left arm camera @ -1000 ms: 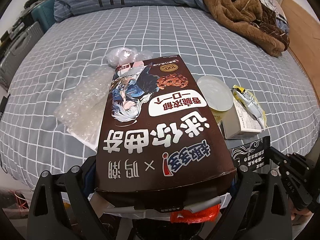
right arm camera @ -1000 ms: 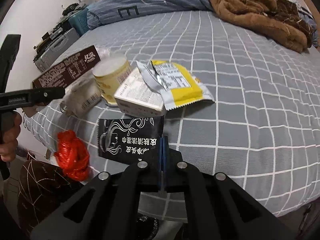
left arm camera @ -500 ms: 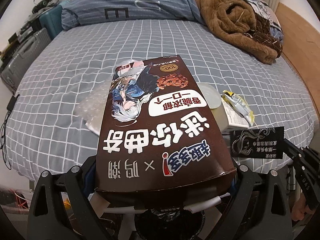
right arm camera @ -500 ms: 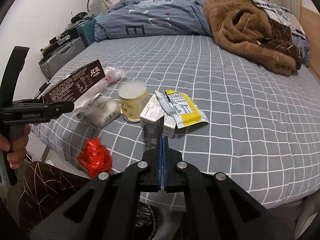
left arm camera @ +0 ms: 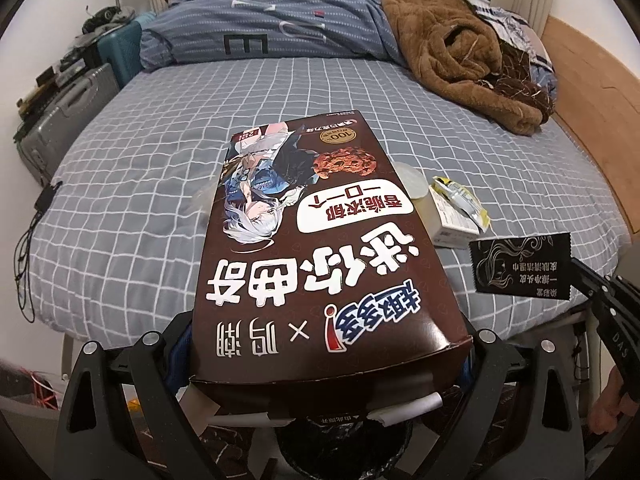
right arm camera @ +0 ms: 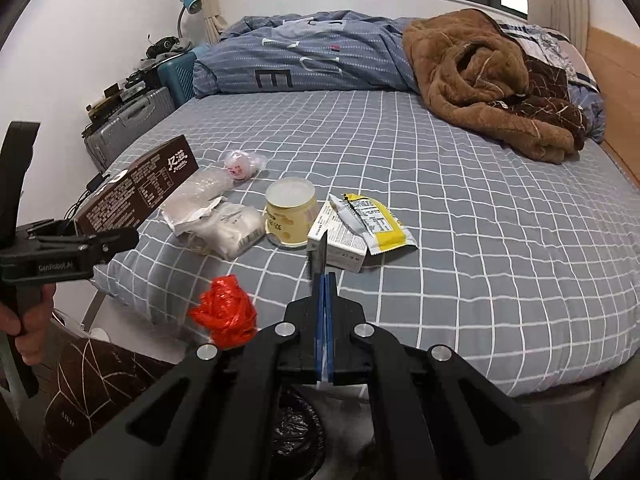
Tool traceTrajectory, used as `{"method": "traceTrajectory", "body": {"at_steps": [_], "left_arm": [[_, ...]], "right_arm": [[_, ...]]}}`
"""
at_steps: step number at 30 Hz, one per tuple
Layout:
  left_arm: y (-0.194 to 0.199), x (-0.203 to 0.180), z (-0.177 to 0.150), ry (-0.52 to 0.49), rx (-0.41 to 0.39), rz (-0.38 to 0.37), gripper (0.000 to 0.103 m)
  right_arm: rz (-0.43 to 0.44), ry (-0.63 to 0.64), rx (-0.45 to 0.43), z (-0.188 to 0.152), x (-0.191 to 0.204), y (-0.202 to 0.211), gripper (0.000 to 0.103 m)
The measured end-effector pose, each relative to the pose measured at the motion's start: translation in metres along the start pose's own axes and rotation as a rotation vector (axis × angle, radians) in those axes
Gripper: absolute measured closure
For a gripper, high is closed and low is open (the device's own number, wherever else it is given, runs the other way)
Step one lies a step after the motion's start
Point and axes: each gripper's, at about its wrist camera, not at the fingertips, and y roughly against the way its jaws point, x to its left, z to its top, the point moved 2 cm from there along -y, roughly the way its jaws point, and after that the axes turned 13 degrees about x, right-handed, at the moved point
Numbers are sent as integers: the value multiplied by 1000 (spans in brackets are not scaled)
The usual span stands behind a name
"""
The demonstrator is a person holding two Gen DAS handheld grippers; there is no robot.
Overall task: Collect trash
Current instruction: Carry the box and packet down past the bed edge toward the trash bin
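Our left gripper (left arm camera: pixel 320 360) squeezes the big cookie box (left arm camera: pixel 316 248). Our right gripper (right arm camera: pixel 323 304) pinches the thin black packet (left arm camera: pixel 520 266). We should hold both over the black trash bag (right arm camera: pixel 296 436), then let go.

Home bedroom: bed with grey checked sheet (right arm camera: pixel 460 208), rumpled blue duvet (right arm camera: pixel 304 60) at 12 o'clock, suitcases (right arm camera: pixel 124 128) at 10.

Cookie box (left arm camera: pixel 320 248): brown printed cardboard, slight sheen. Black sachet (left arm camera: pixel 520 266): matt foil-look film, serrated edge. Yellow wrapper (right arm camera: pixel 376 222): glossy plastic film. Cup (right arm camera: pixel 290 216): smooth plastic, pale lid. Red bag (right arm camera: pixel 224 312): crinkled thin plastic. Bedsheet (right arm camera: pixel 460 208): matt woven cloth. Brown blanket (right arm camera: pixel 480 76): fuzzy fleece. Gripper fingers (right arm camera: pixel 320 320): matt black plastic, metal screws.
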Motion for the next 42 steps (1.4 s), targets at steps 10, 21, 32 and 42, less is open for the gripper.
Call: {"method": "traceTrajectory", "body": {"at_steps": [10, 21, 32, 42], "left_arm": [[40, 3, -70, 0, -63, 13, 11], [63, 6, -131, 12, -101, 21, 11], [42, -2, -175, 5, -55, 27, 11], [4, -7, -213, -20, 18, 13, 11]], "right_arm": [[-20, 12, -49, -41, 36, 48, 102], [-12, 12, -79, -86, 68, 84, 102], [-10, 7, -37, -114, 80, 75, 102], [13, -20, 26, -141, 89, 50, 102]]}}
